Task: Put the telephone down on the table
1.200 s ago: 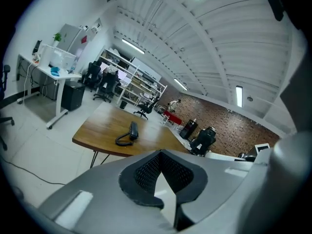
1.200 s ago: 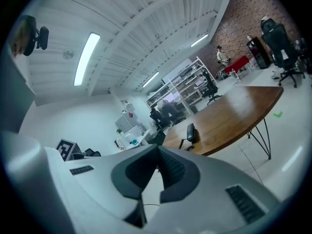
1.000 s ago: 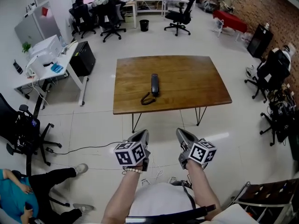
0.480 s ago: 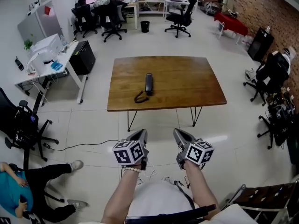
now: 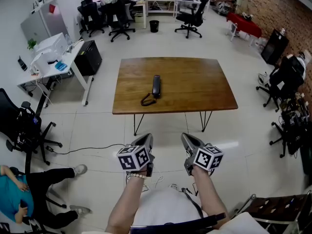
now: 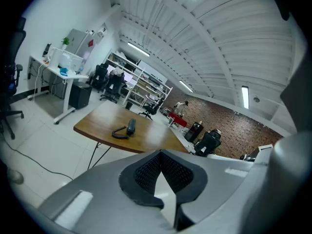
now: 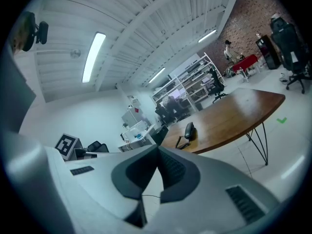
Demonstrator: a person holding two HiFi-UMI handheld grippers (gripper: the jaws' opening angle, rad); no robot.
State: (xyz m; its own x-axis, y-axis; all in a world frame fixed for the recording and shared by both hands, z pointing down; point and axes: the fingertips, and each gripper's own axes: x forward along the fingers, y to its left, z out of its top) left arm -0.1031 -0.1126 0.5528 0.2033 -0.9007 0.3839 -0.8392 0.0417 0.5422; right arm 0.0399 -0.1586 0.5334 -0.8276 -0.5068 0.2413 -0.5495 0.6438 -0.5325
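The telephone (image 5: 156, 86) is a slim black handset lying flat on the brown wooden worktop (image 5: 200, 82). Its length points away from the tools, and its black cord (image 5: 147, 100) is looped at the near end. It rests well ahead of both tools, a little left of the worktop's middle, and neither tool touches it. The left gripper view shows the telephone (image 6: 130, 126) far beyond the jaw tips, and so does the right gripper view (image 7: 188, 129).

Far to the left of the left tool (image 5: 145, 141) sits a person in a teal top (image 5: 14, 199), with a black office chair (image 5: 22, 128) further ahead. A thin cable (image 5: 83, 151) trails over the pale tiled floor (image 5: 97, 126) toward that tool. Ahead and to its left stands a white desk (image 5: 46, 65) with a black computer case (image 5: 90, 57) beside it.

The left tool is held low over the floor, jaws pressed together on nothing. The right tool (image 5: 189, 141) is just beside it, its jaws likewise pressed together and empty. Open floor lies between both tools and the worktop's thin black legs (image 5: 138, 125). Past the worktop stand a black bin (image 5: 154, 26) and a swivel chair (image 5: 192, 16).

To the right of the right tool, more black chairs (image 5: 285, 77) line a brick wall (image 5: 287, 13), near a red table (image 5: 246, 23). Close by on the right stands a slatted wooden seat (image 5: 278, 204).
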